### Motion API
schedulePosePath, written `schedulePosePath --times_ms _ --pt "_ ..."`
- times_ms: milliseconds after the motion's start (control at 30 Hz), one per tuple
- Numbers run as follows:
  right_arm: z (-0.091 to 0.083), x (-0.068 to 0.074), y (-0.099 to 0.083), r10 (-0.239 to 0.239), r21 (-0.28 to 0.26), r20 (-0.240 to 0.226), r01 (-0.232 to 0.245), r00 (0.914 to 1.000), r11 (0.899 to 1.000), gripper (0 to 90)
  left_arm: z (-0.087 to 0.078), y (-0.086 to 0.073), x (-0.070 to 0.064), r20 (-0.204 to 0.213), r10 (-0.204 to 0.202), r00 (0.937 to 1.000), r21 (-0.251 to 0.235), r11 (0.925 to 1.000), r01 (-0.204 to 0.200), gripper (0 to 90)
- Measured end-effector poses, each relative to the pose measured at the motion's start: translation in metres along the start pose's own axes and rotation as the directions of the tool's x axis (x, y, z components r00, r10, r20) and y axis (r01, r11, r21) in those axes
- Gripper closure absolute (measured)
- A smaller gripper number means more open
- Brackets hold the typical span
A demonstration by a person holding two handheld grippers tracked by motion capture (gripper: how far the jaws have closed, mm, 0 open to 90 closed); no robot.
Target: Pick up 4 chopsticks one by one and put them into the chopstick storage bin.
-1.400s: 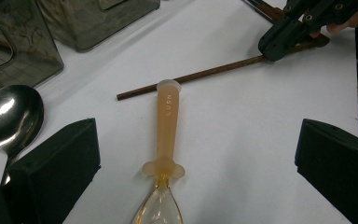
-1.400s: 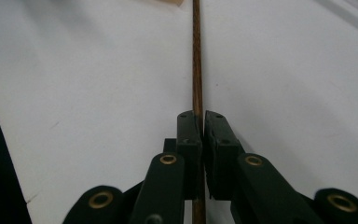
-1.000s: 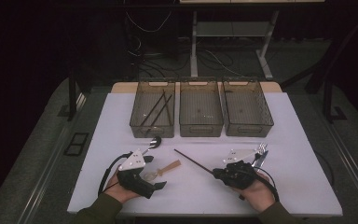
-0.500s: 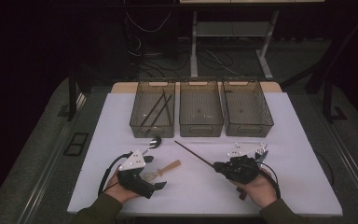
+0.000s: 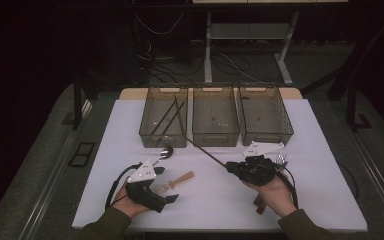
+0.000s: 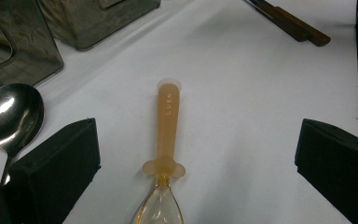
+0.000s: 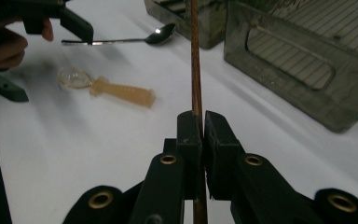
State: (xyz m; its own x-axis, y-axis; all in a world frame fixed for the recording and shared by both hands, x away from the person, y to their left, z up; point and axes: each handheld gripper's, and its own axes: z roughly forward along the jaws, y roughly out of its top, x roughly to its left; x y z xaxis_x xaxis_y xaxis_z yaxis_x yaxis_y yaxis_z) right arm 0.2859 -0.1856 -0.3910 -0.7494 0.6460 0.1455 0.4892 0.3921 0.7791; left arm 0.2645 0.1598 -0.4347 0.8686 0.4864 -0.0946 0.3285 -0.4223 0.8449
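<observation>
While the right gripper (image 5: 232, 167) has its black jaws pinched shut on one end of a long, thin, dark brown wooden chopstick (image 5: 206, 152), the rest of the stick juts out unsupported toward eleven o'clock, its far tip hanging near the front wall of the smoky transparent plastic bin at the left of the row (image 5: 163, 137), where other dark sticks already lie. Because the hold sits so far from the middle, the likeliest trouble is that the chopstick pivots or slides between the pads as the hand swings, and the tip then knocks the bin's rim instead of clearing it. A tilt too shallow would also let it catch the neighbouring middle bin (image 5: 215, 135). The left gripper (image 6: 198, 175) rests at seven o'clock on the white table top (image 5: 330, 200), jaws spread wide and holding nothing, straddling a translucent amber plastic spoon (image 6: 167, 135); a polished steel spoon (image 6: 13, 116) lies just beside its left jaw, so closing carelessly could nudge that one or pinch both together.
</observation>
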Motion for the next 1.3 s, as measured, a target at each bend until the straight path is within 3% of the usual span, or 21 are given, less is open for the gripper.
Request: schedulePosePath --times_ms 533,1300 --pt "0.024 -0.01 0.044 0.031 -0.055 0.014 -0.03 0.9994 0.998 85.4 0.0 -0.001 0.003 0.006 0.014 0.9999 0.003 0.9999 -0.014 0.0" --pt "0.075 -0.021 0.125 0.067 -0.042 0.103 -0.063 0.9924 0.997 85.4 0.002 -0.001 0.001 0.01 0.011 0.9999 0.015 0.9998 -0.011 0.0"
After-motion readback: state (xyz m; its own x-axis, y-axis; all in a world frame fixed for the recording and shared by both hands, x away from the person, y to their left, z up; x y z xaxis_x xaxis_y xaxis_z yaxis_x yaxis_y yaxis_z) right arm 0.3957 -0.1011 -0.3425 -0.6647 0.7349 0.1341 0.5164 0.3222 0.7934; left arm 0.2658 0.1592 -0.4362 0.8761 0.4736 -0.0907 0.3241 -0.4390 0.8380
